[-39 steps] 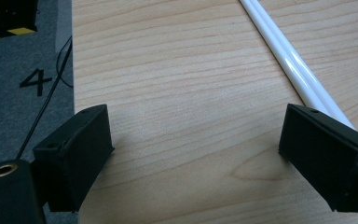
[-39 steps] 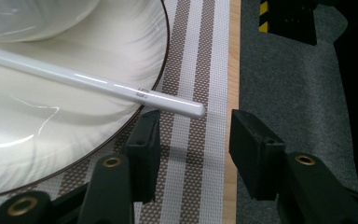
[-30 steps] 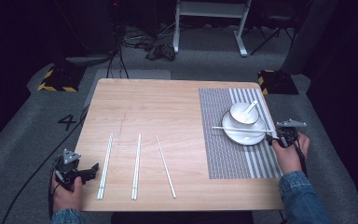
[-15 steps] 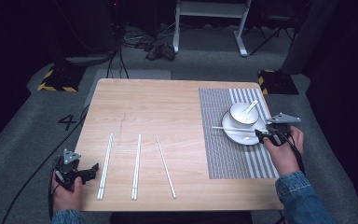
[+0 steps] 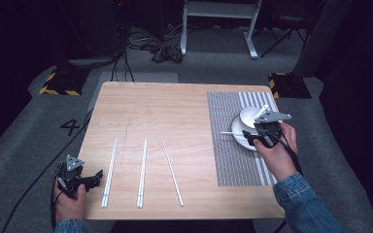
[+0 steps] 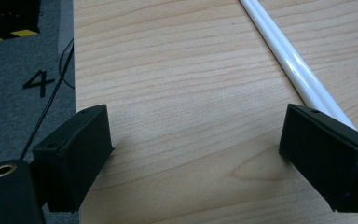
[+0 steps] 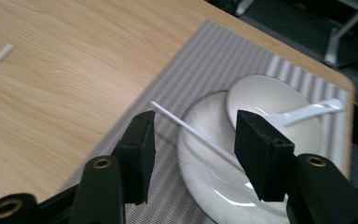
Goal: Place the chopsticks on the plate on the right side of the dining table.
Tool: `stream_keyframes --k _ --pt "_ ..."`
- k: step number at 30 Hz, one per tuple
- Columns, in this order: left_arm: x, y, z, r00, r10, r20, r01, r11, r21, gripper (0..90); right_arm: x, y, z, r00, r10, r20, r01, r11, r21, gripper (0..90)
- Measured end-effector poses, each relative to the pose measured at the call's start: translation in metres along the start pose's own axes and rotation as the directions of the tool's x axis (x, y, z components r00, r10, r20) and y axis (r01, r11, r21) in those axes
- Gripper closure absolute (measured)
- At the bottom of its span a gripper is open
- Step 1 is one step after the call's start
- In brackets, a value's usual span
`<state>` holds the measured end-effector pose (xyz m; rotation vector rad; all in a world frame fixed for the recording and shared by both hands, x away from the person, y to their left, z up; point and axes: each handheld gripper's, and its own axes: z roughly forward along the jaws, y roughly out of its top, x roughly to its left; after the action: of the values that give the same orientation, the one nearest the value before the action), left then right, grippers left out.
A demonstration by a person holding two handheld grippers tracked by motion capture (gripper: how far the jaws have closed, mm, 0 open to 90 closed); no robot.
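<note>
- The left tongs (image 5: 93, 178) rest released at the near left corner of the worktop (image 5: 175, 116), just beside the leftmost pair of white chopsticks (image 5: 110, 171).
- Farther right lie a second pair (image 5: 142, 171) and a single chopstick (image 5: 173, 165).
- The right tongs (image 7: 191, 140) hang parted over a lone chopstick (image 7: 193, 134) lying across the plate (image 7: 205, 182); the step looks like a pickup, calling for lowering and closing.
- Beyond, on the striped mat (image 5: 228, 145), a bowl (image 7: 270, 100) holds a spoon (image 7: 312, 111).
</note>
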<state>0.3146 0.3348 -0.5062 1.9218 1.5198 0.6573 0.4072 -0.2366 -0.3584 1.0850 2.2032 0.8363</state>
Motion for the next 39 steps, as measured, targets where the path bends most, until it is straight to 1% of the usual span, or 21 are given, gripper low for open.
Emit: stream_keyframes --k 2,3,4,8,11,14,16,18,23,24,27,28,31,34,35,36,38,39 --pt "0.0 0.0 0.0 1.0 0.003 -0.002 -0.003 1.0 0.002 9.0 0.006 0.005 0.007 0.9984 0.014 -0.055 -0.014 1.0 0.003 48.9" --pt "0.0 0.0 0.0 1.0 0.004 -0.002 -0.004 1.0 0.002 9.0 0.012 0.009 0.014 0.9962 0.012 -0.087 -0.012 1.0 0.008 48.9" --pt "-0.001 0.0 0.0 1.0 0.003 -0.004 -0.003 1.0 -0.001 9.0 0.012 0.009 0.014 0.9962 0.012 -0.087 -0.012 1.0 0.008 48.9" --pt "0.0 0.0 0.0 1.0 0.005 -0.004 -0.005 1.0 0.001 9.0 0.027 0.02 0.02 0.9954 -0.031 -0.091 0.03 1.0 -0.004 48.9" --pt "0.0 0.0 0.0 1.0 0.004 -0.004 -0.004 1.0 0.001 9.0 0.036 0.027 0.024 0.9934 -0.044 -0.106 0.043 0.999 -0.009 48.3" --pt "0.0 0.0 0.0 1.0 0.0 0.0 0.0 1.0 0.001 9.0 0.049 0.034 0.028 0.9906 -0.06 -0.123 0.058 0.998 -0.019 46.8" --pt "0.0 0.0 0.0 1.0 0.001 0.0 -0.001 1.0 0.001 9.0 0.061 0.039 0.031 0.9878 -0.066 -0.141 0.064 0.998 -0.024 46.1" --pt "0.0 0.0 0.0 1.0 0.001 0.0 -0.001 1.0 0.001 9.0 0.072 0.042 0.035 0.984 -0.085 -0.157 0.082 0.996 -0.023 45.3" --pt "0.0 0.0 0.0 1.0 -0.005 0.002 0.005 1.0 -0.001 9.0 0.099 0.048 0.049 0.9729 -0.11 -0.204 0.11 0.994 -0.013 43.5" --pt "0.0 0.0 0.0 1.0 -0.005 0.003 0.005 1.0 -0.001 9.0 0.106 0.049 0.052 0.97 -0.113 -0.215 0.114 0.993 -0.009 43.3" --pt "0.0 0.0 0.0 1.0 0.0 0.0 0.0 1.0 0.001 9.0 0.121 0.051 0.06 0.9622 -0.132 -0.239 0.135 0.991 -0.002 42.8" --pt "0.0 0.0 0.0 1.0 0.001 -0.001 -0.001 1.0 0.0 9.0 0.129 0.051 0.064 0.9575 -0.137 -0.254 0.142 0.99 0.001 42.4" --pt "0.0 0.0 0.0 1.0 0.001 0.0 -0.001 1.0 0.001 9.0 0.144 0.053 0.073 0.9503 -0.145 -0.275 0.153 0.988 0.008 40.7" --pt "0.0 0.0 0.0 1.0 -0.005 0.002 0.005 1.0 -0.001 9.0 0.16 0.051 0.083 0.9446 -0.156 -0.289 0.169 0.985 0.02 38.5" --pt "0.0 0.0 0.0 1.0 -0.005 0.002 0.005 1.0 -0.001 9.0 0.167 0.048 0.088 0.9412 -0.164 -0.296 0.18 0.983 0.03 38.4" --pt "0.0 0.0 0.0 1.0 -0.005 0.002 0.005 1.0 -0.001 9.0 0.172 0.046 0.091 0.9384 -0.168 -0.302 0.188 0.981 0.038 38.4" --pt "0.0 0.0 0.0 1.0 -0.005 0.002 0.005 1.0 -0.001 9.0 0.183 0.041 0.098 0.9293 -0.18 -0.323 0.206 0.977 0.051 38.4" --pt "0.0 0.0 0.0 1.0 -0.005 0.003 0.005 1.0 -0.001 9.0 0.187 0.039 0.1 0.9276 -0.178 -0.329 0.207 0.977 0.055 38.4"
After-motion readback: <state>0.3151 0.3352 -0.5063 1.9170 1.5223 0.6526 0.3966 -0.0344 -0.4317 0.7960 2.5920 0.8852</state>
